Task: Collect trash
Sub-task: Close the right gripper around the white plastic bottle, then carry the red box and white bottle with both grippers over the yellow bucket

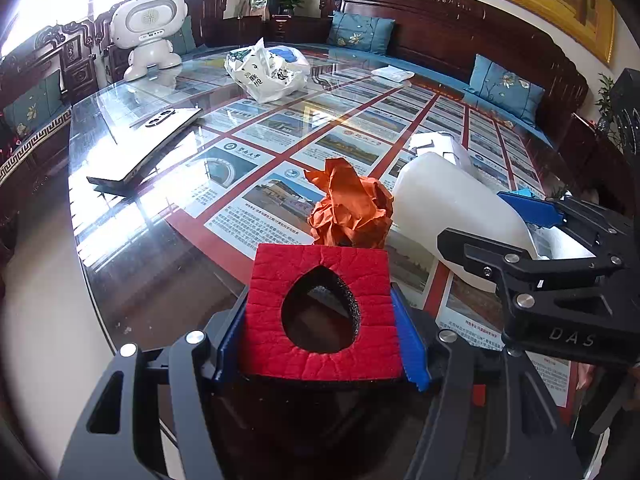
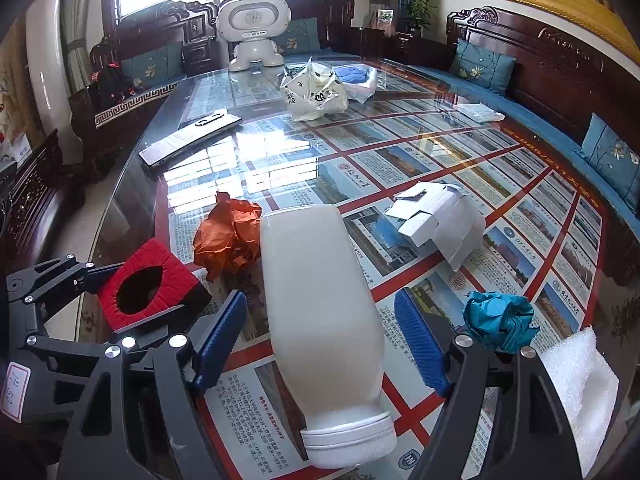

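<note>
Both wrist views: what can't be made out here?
- White bottle, left wrist view: its cap end is hidden behind the right gripper.
- Red foam block, left wrist view: what lies below its hole is too dark to tell.
- White plastic bag, both views: contents too small to tell.
- White foam sheet, right wrist view: cut off by the edge.

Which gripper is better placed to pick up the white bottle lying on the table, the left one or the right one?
The right. The right gripper already straddles the white bottle, with a blue finger on each side and gaps remaining. The left gripper is occupied, clamped on the red foam block.
</note>
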Demonstrator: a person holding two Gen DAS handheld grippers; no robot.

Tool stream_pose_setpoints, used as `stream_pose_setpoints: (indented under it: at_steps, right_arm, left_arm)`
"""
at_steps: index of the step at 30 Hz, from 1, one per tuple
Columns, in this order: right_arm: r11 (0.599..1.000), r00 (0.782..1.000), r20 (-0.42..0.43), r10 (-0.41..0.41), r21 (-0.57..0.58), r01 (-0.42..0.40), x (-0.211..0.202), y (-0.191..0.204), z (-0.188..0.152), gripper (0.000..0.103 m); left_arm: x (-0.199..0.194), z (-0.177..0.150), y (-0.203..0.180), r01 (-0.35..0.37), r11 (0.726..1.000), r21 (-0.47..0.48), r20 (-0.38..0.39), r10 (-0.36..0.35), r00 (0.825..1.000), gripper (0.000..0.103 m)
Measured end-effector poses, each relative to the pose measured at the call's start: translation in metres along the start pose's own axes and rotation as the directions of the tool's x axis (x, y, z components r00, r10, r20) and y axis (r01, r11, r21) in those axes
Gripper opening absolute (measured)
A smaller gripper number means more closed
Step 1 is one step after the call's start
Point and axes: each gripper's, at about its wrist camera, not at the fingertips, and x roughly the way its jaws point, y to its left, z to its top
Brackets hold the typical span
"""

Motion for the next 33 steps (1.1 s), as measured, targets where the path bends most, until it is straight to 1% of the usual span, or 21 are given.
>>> stream_pose_setpoints:
  at_steps: [8, 10, 14, 17, 21, 26, 29, 33]
  right_arm:
    - [1.000, 1.000, -0.018, 0.009, 0.007, -0.009, 0.006, -0.006, 0.005, 0.065]
    - [1.000, 0.999, -0.027, 0.030, 0.009, -0.030, 0.008, -0.007, 0.006, 0.049]
    - [0.999, 0.999, -0.034, 0.036, 0.026, -0.035, 0.006, -0.011, 0.005, 0.048]
    - [0.998, 0.999, -0.018, 0.042, 0.049, -0.041, -0.001, -0.014, 0.000, 0.048]
    - [0.999, 1.000, 0.020, 0.021, 0.047, -0.022, -0.024, -0.015, -0.006, 0.048]
    - [0.998, 0.996, 0.082, -0.015, 0.054, 0.010, -0.072, -0.022, -0.018, 0.048]
    - [0.997, 0.993, 0.110, -0.042, 0.071, 0.034, -0.103, -0.030, -0.031, 0.048]
    - [0.991, 0.986, 0.138, -0.097, 0.109, 0.082, -0.145, -0.048, -0.057, 0.048]
  left_arm:
    - [-0.003, -0.005, 0.002, -0.006, 1.000, 0.005, -0.001, 0.006, 1.000, 0.064]
    - [-0.004, -0.005, 0.003, -0.008, 1.000, 0.003, -0.002, 0.008, 1.000, 0.064]
    - [-0.007, -0.006, 0.004, -0.011, 1.000, 0.001, 0.002, 0.011, 1.000, 0.064]
    - [-0.011, -0.007, 0.002, -0.012, 1.000, 0.006, 0.006, 0.012, 1.000, 0.064]
    - [-0.020, -0.008, -0.004, -0.002, 1.000, 0.019, 0.020, 0.002, 1.000, 0.064]
    - [-0.036, -0.009, -0.020, 0.022, 0.998, 0.056, 0.042, -0.024, 0.999, 0.064]
    - [-0.047, -0.011, -0.038, 0.044, 0.995, 0.092, 0.056, -0.049, 0.997, 0.064]
    - [-0.058, -0.015, -0.077, 0.103, 0.982, 0.160, 0.054, -0.113, 0.992, 0.064]
